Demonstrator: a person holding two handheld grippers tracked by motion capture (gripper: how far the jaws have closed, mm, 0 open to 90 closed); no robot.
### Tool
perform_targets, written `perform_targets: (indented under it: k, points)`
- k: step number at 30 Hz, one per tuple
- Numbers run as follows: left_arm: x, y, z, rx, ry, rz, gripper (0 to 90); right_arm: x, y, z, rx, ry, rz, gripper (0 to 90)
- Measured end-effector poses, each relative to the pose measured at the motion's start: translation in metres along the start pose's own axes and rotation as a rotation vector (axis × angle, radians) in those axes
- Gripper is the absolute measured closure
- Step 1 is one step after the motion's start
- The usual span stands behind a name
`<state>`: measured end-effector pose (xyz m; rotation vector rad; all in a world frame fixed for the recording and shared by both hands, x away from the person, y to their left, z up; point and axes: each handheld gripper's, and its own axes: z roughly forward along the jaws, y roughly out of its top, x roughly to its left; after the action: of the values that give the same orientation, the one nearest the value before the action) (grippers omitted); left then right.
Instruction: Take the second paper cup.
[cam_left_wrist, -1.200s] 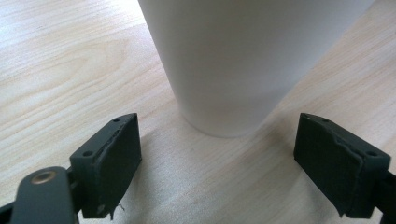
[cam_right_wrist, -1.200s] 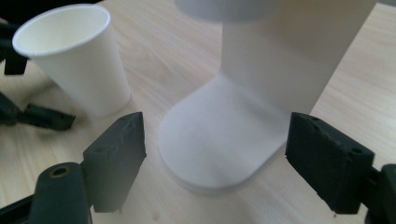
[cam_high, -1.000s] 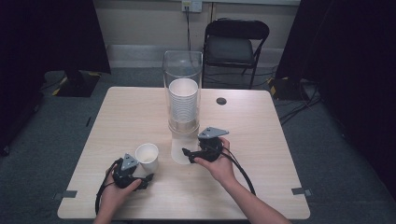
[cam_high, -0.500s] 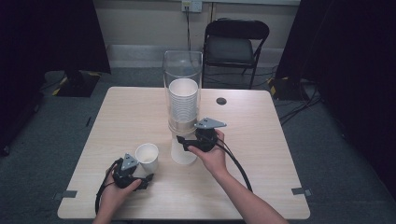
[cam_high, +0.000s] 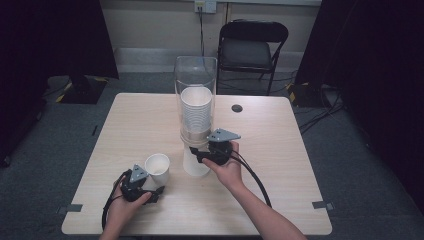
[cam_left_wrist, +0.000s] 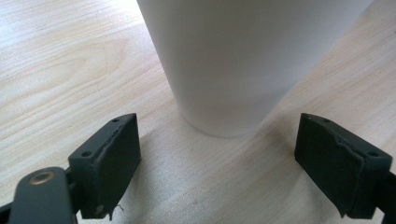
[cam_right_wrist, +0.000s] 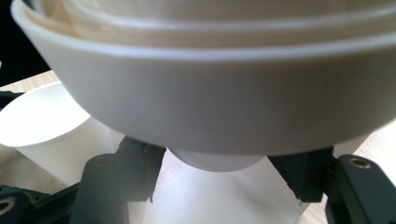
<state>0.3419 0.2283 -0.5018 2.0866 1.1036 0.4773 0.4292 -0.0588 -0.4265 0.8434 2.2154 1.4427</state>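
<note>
Wooden counter (cam_high: 280, 150), seen from the high view. Clear cup dispenser tube (cam_high: 195, 75) stands at centre, loaded with a stack of white paper cups (cam_high: 195, 107); its white base (cam_high: 196, 162) sits at 6 o'clock of the stack.

Right hand-held gripper (cam_high: 196, 151) is raised at the dispenser's lower end, at 3 o'clock of the base, person's right hand (cam_high: 227, 167) behind it. In the right gripper view the 2 jaws stand on either side of the lowest cup bottom (cam_right_wrist: 215, 161) that pokes out under the wide dispenser collar (cam_right_wrist: 205, 112); whether the pads press it, cannot tell.

Single white paper cup (cam_high: 157, 167) stands upright on the counter at 9 o'clock of the base, near it, apart. Left hand-held gripper (cam_high: 159, 191) lies low on the counter at 6 o'clock of that cup, left hand (cam_high: 125, 205) on it. In the left gripper view its jaws are spread wide, the cup (cam_left_wrist: 243, 60) just ahead between them, neither pad touching.

Small black disc (cam_high: 237, 108) lies at 2 o'clock of the dispenser.
</note>
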Motion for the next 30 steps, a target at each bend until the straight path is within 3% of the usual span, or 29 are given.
perform_targets:
  k: [12, 15, 18, 23, 29, 30]
  points:
    - [0.0, 0.0, 0.0, 0.0, 0.0, -0.001, 13.9, 0.0, 0.002, 0.0, 0.015, -0.005, 0.014, 38.2]
    - [0.0, 0.0, 0.0, -0.001, 0.001, 0.0, 13.9, -0.003, 0.004, 0.0, 0.023, 0.012, 0.019, 37.6]
    - [0.0, 0.0, 0.0, 0.0, 0.0, -0.001, 13.9, -0.003, 0.005, -0.001, 0.034, 0.021, 0.024, 35.9]
    - [0.0, 0.0, 0.0, 0.001, 0.0, 0.0, 13.9, -0.003, 0.01, 0.0, 0.025, 0.008, 0.032, 25.2]
    - [0.0, 0.0, 0.0, 0.0, 0.0, -0.001, 13.9, -0.003, 0.015, -0.001, 0.013, 0.009, 0.037, 28.6]
    - [0.0, 0.0, 0.0, -0.001, 0.001, 0.0, 13.9, -0.004, 0.015, 0.0, 0.01, 0.024, 0.048, 34.2]
